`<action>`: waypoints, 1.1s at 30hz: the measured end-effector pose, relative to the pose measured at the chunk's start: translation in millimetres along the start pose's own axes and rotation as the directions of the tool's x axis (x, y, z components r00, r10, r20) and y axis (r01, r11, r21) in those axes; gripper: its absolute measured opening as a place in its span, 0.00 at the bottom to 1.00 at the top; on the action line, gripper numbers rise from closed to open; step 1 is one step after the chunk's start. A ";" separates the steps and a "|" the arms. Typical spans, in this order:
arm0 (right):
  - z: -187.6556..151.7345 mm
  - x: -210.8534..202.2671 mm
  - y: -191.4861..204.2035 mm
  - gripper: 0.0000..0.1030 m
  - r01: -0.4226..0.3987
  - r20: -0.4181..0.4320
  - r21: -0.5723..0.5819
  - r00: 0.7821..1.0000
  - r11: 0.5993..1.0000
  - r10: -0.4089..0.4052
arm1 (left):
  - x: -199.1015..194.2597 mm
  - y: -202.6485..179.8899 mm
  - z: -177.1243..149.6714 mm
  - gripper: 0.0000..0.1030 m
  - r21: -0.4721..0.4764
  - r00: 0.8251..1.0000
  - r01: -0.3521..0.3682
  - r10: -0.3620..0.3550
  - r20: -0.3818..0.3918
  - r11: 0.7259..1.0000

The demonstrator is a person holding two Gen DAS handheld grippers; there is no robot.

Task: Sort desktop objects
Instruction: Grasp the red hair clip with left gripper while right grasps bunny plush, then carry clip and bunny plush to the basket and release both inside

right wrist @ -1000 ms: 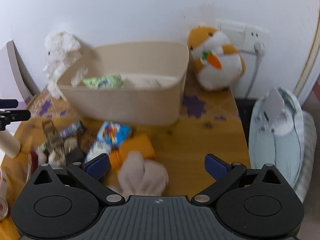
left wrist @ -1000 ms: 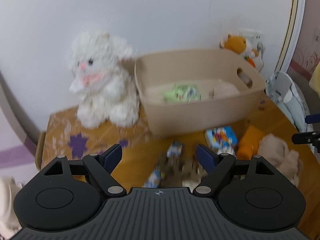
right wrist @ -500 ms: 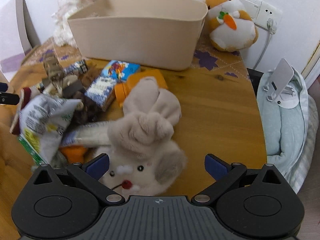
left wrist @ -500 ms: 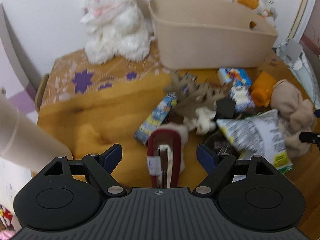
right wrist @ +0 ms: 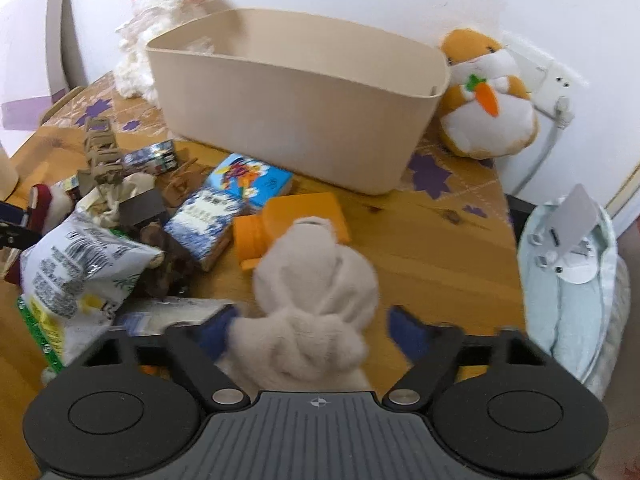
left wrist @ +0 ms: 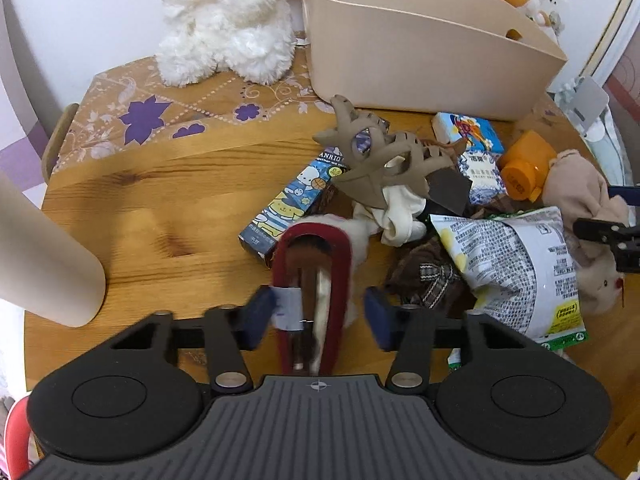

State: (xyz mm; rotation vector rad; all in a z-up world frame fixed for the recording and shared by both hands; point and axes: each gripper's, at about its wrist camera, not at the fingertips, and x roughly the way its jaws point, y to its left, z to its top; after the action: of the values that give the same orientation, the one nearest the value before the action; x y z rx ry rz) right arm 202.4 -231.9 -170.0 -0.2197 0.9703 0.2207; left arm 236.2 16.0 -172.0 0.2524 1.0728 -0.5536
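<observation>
A heap of small things lies on the wooden table (left wrist: 168,200) before a beige bin (left wrist: 420,52). My left gripper (left wrist: 318,316) is closing around a red and white slipper-shaped plush (left wrist: 316,264); its left pad touches the plush's tag, and the right pad stands just clear. My right gripper (right wrist: 314,332) is closing around a beige plush rabbit (right wrist: 316,280); its left pad touches the fur, and a gap remains at the right pad. The rabbit also shows in the left wrist view (left wrist: 588,204).
The heap holds a brown hair claw (left wrist: 380,164), a cartoon box (left wrist: 292,200), a white snack bag (left wrist: 516,264), a blue packet (right wrist: 252,180) and an orange bottle (right wrist: 288,224). A white plush (left wrist: 228,24), a hamster plush (right wrist: 488,100), a beige cylinder (left wrist: 36,256).
Both grippers dropped from facing the bin to the heap. Their jaws have narrowed, the left around the red plush, the right around the beige rabbit.
</observation>
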 end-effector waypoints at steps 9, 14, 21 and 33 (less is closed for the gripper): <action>-6.7 -14.8 -2.4 0.40 -0.043 0.022 0.023 0.999 0.999 0.043 | -3.9 8.3 -2.1 0.32 -0.032 1.000 0.030 -0.030 0.000 0.999; -9.5 -34.8 -6.3 0.39 -0.080 0.047 0.042 0.996 0.996 0.078 | -15.3 8.1 -2.1 0.32 -0.027 0.998 0.057 -0.057 0.024 0.998; -5.1 -57.1 -19.2 0.38 -0.098 0.094 0.073 0.991 0.992 0.091 | -37.5 6.4 11.8 0.32 0.007 0.995 0.078 -0.078 0.069 0.997; 44.3 -94.5 -58.9 0.38 -0.074 0.229 0.086 0.972 0.994 0.052 | -74.3 5.0 77.4 0.32 0.072 0.970 0.096 -0.110 0.219 0.993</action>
State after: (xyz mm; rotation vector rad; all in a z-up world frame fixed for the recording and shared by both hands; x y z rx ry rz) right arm 202.4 -283.9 -62.0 -0.0744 0.7596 0.2520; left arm 271.1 7.7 -70.7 0.1837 0.8555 -0.6922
